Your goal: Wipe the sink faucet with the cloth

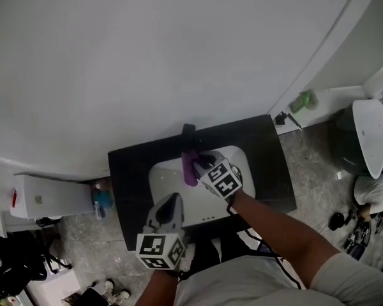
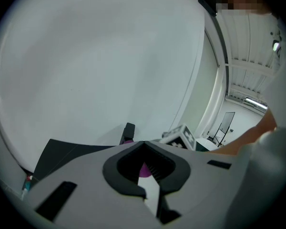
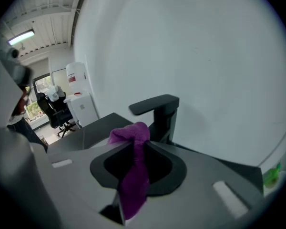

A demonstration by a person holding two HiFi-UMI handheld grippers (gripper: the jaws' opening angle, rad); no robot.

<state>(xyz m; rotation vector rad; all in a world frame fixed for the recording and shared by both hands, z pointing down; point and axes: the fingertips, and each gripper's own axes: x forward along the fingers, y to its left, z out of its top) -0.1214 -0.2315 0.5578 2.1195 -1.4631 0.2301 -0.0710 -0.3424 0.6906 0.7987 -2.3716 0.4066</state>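
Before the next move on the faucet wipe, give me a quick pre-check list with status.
1. Cloth clamped in right gripper: ok.
2. Faucet straight ahead of the jaws, unobstructed: ok.
3. Cloth touching faucet: cannot tell.
4. Left gripper shut, empty, over the sink front, away from faucet: ok.
5. Enough cloth past the jaw tips to wipe: probably not ok; only a small bunch protrudes, most hangs behind.

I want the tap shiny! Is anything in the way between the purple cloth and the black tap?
Nothing visible stands in the way. The purple fabric cloth, clamped in the right gripper, hangs just in front of the black angular faucet. No other thing shows between them.
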